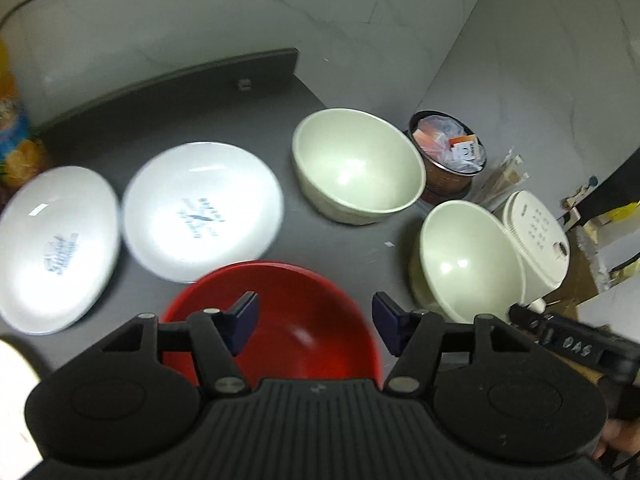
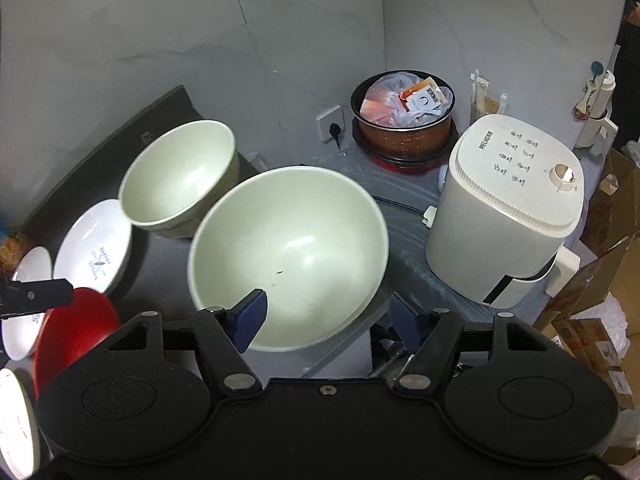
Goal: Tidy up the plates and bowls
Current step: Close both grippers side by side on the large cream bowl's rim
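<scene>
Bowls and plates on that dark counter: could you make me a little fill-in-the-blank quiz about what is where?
1. The bowl directly under the left hand-held gripper is coloured ____.
2. The number of pale green bowls, one near the right hand-held gripper and one behind it, is ____.
3. The two white plates each carry blue ____ in the middle.
4. The brown pot by the wall socket holds plastic ____.

Missing words: red; two; lettering; packets

Grey marbled walls [image 2: 160,40], dark countertop [image 1: 200,112], wall socket [image 2: 331,122], cardboard boxes [image 2: 616,216].
</scene>
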`<state>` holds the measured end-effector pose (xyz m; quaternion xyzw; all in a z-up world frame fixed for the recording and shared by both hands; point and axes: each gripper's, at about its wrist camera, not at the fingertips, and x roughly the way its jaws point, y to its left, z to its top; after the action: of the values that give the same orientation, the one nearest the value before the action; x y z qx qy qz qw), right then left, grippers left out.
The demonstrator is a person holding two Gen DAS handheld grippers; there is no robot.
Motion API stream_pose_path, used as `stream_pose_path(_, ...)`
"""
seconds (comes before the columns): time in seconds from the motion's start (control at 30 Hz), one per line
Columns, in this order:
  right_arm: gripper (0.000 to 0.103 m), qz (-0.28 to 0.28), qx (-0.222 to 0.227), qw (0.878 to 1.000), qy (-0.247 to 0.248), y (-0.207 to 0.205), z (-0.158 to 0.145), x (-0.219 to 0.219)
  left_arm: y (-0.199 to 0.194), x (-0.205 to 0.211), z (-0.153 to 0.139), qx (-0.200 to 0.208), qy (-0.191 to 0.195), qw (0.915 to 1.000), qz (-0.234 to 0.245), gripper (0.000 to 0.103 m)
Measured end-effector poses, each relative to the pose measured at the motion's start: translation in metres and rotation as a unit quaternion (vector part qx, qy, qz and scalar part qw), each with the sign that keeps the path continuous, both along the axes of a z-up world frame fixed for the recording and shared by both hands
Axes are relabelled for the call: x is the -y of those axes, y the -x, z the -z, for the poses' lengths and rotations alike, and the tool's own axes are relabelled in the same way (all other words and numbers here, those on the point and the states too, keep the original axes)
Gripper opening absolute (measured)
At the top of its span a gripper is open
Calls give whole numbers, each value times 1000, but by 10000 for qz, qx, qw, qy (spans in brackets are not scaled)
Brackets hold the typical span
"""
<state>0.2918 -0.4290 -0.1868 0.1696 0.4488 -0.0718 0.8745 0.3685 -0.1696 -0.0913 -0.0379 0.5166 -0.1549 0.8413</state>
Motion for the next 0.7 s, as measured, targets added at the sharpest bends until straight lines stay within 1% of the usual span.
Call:
stream_pose_path(0.13, 64, -34, -78, 10000, -21, -12, 6, 14, -13, 26, 8, -46, 11, 10000, 63, 61)
stream_pose_path(0.2, 63, -29, -148, 9999, -33, -17, 11, 21, -19, 36, 13, -121, 31, 9999, 83, 58)
stream_pose_path(0.3, 62, -41, -249, 9996, -86, -22, 18, 29, -27, 51, 20, -206, 62, 9997, 131, 56)
stream_pose_path(0.47, 57, -58, -382, 9992, -139, -30, 33, 39, -38, 76, 34, -383, 99, 9990, 213, 55)
stream_pose_path(0.5, 54, -80, -402, 9990, -162, -32, 35, 41, -40, 80, 37, -426, 86, 9988, 221, 55)
stream_pose_path(0.6, 52, -97, -500, 9985, -212, -36, 43, 43, -45, 92, 48, -546, 78, 9982, 255, 55)
stream_pose_path(0.7, 47, -108, -620, 9977, -259, -40, 52, 45, -49, 102, 59, -628, 16, 9976, 303, 50)
